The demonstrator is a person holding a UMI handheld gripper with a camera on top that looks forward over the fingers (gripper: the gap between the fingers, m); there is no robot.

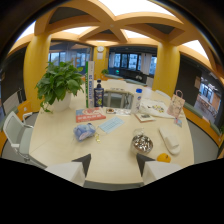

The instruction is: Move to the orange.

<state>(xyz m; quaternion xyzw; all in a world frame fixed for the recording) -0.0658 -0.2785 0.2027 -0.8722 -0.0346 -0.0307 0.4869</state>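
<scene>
The gripper hangs above the near edge of a pale round table, its two dark fingertips wide apart and holding nothing; bare tabletop shows between them. The orange lies on the table at about three o'clock from the fingers, just beside the right fingertip and a little outside it, so it is not yet lined up with the gap. Just beyond the orange, at roughly one o'clock from the fingers, sits a small bowl with shiny contents, and a white case lies to the right of that. Farther off at eleven o'clock is a crumpled blue cloth, with a potted plant and a dark bottle well beyond it. The step in hand looks like the approach itself, still in its early part. The next move likely calls for swinging the gripper to the right and lowering it until the orange sits ahead of the open fingers, while keeping clear of the bowl.
</scene>
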